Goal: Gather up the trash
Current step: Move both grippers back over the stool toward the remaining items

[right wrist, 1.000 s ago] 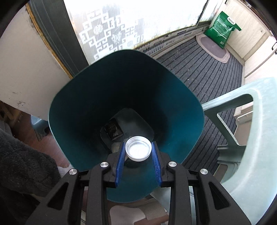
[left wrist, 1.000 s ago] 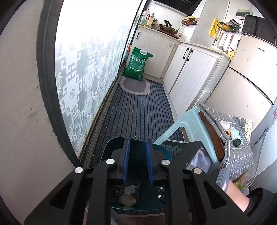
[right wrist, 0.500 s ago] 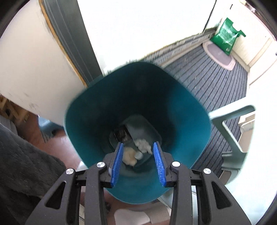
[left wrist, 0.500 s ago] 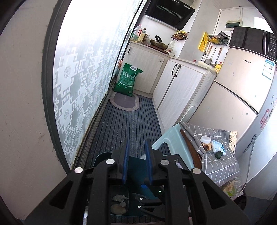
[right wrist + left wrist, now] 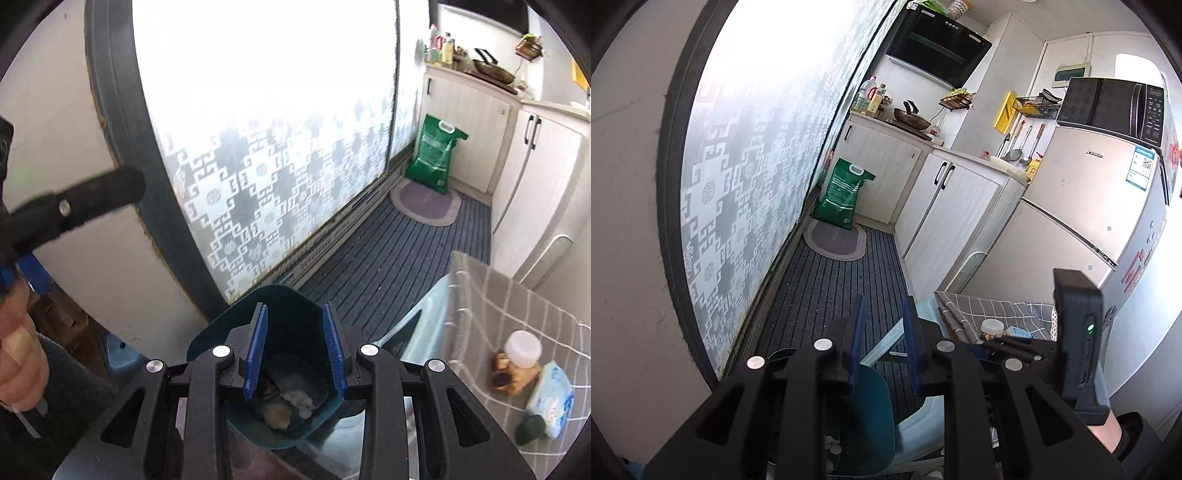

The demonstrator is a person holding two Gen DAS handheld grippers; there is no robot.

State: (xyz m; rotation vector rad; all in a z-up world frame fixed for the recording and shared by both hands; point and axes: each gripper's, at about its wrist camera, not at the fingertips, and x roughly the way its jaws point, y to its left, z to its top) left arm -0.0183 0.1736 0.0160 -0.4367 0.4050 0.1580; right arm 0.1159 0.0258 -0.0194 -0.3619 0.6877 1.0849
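Note:
A teal trash bin (image 5: 280, 317) stands on the floor below my right gripper (image 5: 295, 345), which is open and empty above its mouth. Crumpled white and tan scraps (image 5: 295, 398) and a dark wrapper lie at the bin's bottom. The bin also shows in the left wrist view (image 5: 866, 413), low between my fingers. My left gripper (image 5: 882, 341) is open and empty, raised and looking down the kitchen. On the grey checked cloth (image 5: 517, 306) at right sit a small white-lidded jar (image 5: 522, 349), a tissue pack (image 5: 550, 402) and brown scraps (image 5: 504, 371).
A pale green plastic stool (image 5: 916, 428) stands beside the bin. A frosted patterned glass door (image 5: 266, 166) runs along the left. White cabinets (image 5: 945, 206), a fridge (image 5: 1082, 221) and a green sack (image 5: 842, 195) line the striped-mat corridor (image 5: 842, 284).
My right gripper opened and dropped the white lid into the bin, then rose and tilted up. My left gripper lifted away from the bin and now looks toward the kitchen.

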